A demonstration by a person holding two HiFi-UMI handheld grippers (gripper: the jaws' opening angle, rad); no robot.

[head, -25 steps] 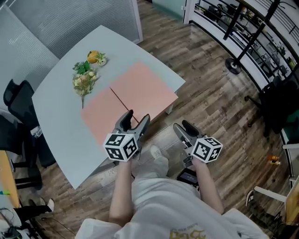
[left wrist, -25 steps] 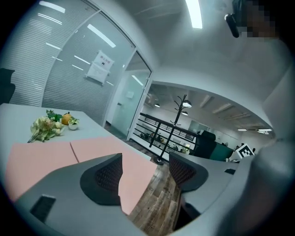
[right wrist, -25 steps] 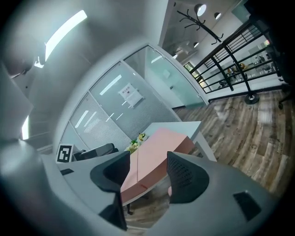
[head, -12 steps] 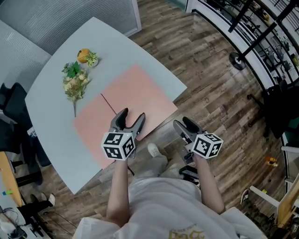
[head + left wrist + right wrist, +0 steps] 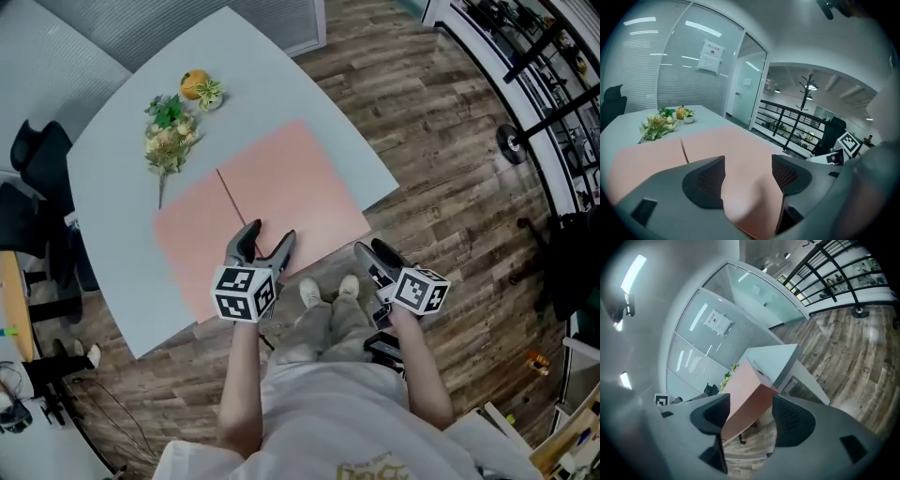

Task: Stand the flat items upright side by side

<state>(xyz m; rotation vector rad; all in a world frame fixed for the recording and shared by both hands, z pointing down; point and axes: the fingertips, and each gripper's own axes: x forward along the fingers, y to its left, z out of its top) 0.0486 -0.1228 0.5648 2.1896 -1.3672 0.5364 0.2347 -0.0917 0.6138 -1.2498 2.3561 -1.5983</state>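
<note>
Both forearms stick out forward from the body, tools angled a bit downward, marker cubes facing up. The left tool hangs over the near edge of the 2 pink sheets, jaws spread, nothing pinched. The sheets lie flat on the table, edge to edge with a dark seam between. The right tool is off the table's corner, over the wood floor. Its jaws have just been opening, nothing between them. A bunch of flowers sits at the far side.
</note>
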